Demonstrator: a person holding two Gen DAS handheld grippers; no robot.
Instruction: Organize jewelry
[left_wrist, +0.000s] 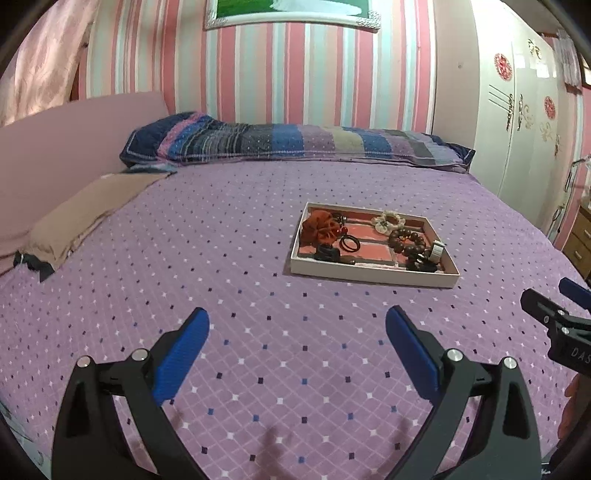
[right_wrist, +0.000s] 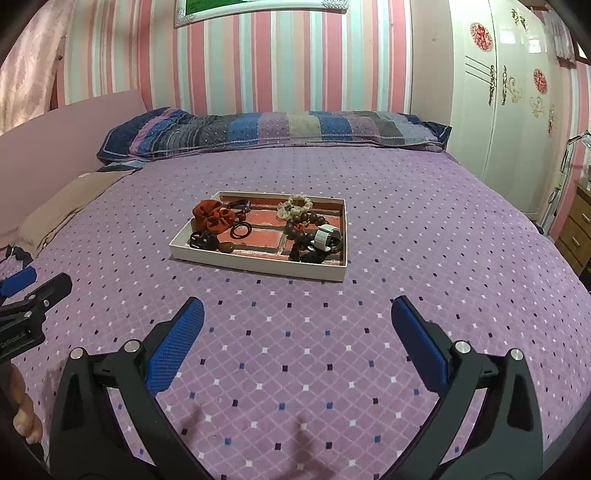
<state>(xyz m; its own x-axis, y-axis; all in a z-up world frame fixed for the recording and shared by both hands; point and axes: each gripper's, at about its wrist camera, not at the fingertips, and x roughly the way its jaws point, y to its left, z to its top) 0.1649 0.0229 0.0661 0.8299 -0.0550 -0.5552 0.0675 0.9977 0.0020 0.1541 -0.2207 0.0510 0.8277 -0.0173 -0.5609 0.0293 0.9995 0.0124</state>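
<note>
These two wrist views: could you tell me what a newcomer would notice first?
A shallow tray sits mid-bed on the purple bedspread, holding a rust scrunchie at its left and brown beads at its right. Behind it lies a striped pillow against the pink-striped wall.

White-framed green wall picture (left_wrist: 291, 13) cut off at the top edge, small dark pieces (right_wrist: 308, 254) in the shallow white tray (right_wrist: 258, 266) too tangled to identify, white patterned wardrobe (right_wrist: 517, 92) cropped at right
</note>
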